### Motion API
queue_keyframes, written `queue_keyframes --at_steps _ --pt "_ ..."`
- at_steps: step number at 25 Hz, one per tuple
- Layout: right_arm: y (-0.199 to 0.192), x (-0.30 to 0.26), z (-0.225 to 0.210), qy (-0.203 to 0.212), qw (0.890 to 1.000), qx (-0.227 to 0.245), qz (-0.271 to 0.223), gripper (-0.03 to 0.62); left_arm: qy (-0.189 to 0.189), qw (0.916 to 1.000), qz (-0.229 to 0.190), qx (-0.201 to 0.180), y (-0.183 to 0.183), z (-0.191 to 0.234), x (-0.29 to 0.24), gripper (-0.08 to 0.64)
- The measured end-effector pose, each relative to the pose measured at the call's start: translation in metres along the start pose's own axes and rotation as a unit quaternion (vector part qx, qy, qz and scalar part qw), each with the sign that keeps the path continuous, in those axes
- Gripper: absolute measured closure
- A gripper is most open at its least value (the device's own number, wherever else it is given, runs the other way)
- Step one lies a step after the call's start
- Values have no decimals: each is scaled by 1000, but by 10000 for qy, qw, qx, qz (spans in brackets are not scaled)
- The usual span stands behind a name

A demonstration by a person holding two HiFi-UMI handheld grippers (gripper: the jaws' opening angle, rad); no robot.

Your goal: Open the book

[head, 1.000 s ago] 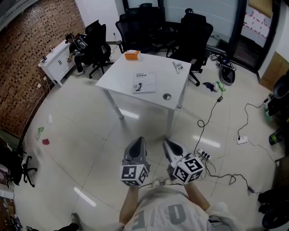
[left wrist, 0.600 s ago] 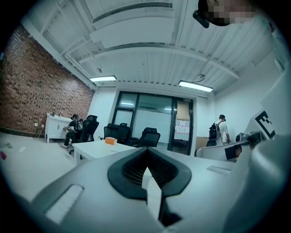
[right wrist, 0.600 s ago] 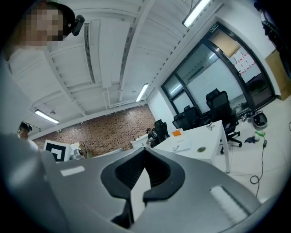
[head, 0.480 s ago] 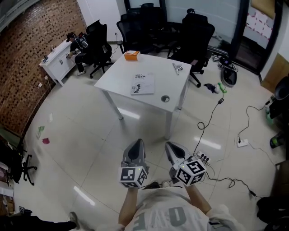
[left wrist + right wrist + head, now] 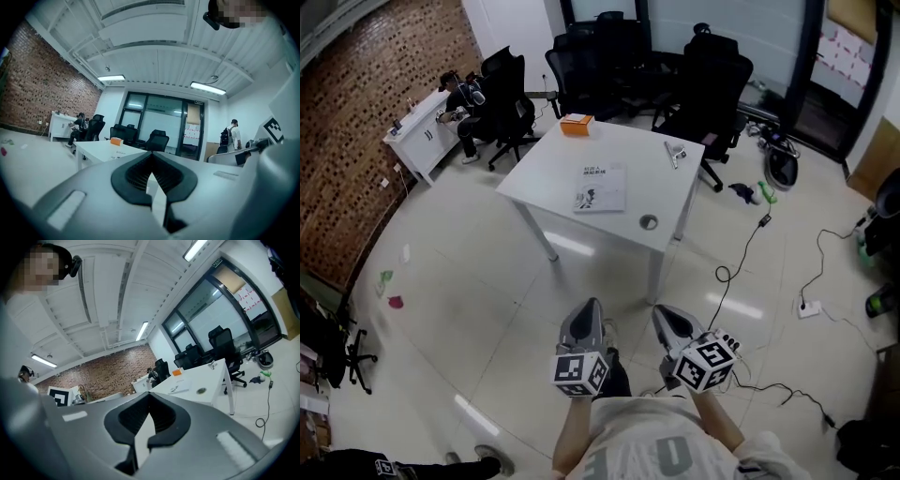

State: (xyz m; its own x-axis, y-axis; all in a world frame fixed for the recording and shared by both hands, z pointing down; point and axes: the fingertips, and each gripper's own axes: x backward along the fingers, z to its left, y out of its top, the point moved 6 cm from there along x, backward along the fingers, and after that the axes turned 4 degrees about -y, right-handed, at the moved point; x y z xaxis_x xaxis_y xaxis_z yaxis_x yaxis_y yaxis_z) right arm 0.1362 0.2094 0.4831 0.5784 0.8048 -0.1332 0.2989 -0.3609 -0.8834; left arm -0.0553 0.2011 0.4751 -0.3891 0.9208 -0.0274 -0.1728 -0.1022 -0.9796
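Observation:
A closed book (image 5: 600, 188) with a white cover lies flat near the middle of a white table (image 5: 553, 167), well ahead of me. It shows small in the right gripper view as the book (image 5: 178, 389) and in the left gripper view as the book (image 5: 121, 152). My left gripper (image 5: 586, 311) and right gripper (image 5: 666, 317) are held side by side over the floor, close to my body and well short of the table. Both are shut with nothing between the jaws. They point roughly level toward the table.
On the table are an orange box (image 5: 576, 124) at the far corner, a small grey object (image 5: 675, 151) at the far right, and a round cable port (image 5: 649, 222). Black office chairs (image 5: 712, 70) ring the far side. Cables and a power strip (image 5: 727, 339) lie on the floor at right. A person sits at a white cabinet (image 5: 422, 131).
The view has shifted so the table sits slightly lower and nearer in the head view. Both grippers have moved a little lower in the picture and stayed shut.

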Motion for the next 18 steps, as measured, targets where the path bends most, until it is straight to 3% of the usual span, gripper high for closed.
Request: queue_keyframes --at_steps 7,12,18 --pt "36 -89 -33 -111 9996 1 -245 589 -456 9988 -1 -166 11 44 -91 548" --pt "61 -172 -28 4 9996 124 -270 589 -787 9961 -229 322 35 101 -144 548" --pt "83 -275 -21 159 9989 287 -325 588 -707 9973 -144 131 57 183 -207 548"
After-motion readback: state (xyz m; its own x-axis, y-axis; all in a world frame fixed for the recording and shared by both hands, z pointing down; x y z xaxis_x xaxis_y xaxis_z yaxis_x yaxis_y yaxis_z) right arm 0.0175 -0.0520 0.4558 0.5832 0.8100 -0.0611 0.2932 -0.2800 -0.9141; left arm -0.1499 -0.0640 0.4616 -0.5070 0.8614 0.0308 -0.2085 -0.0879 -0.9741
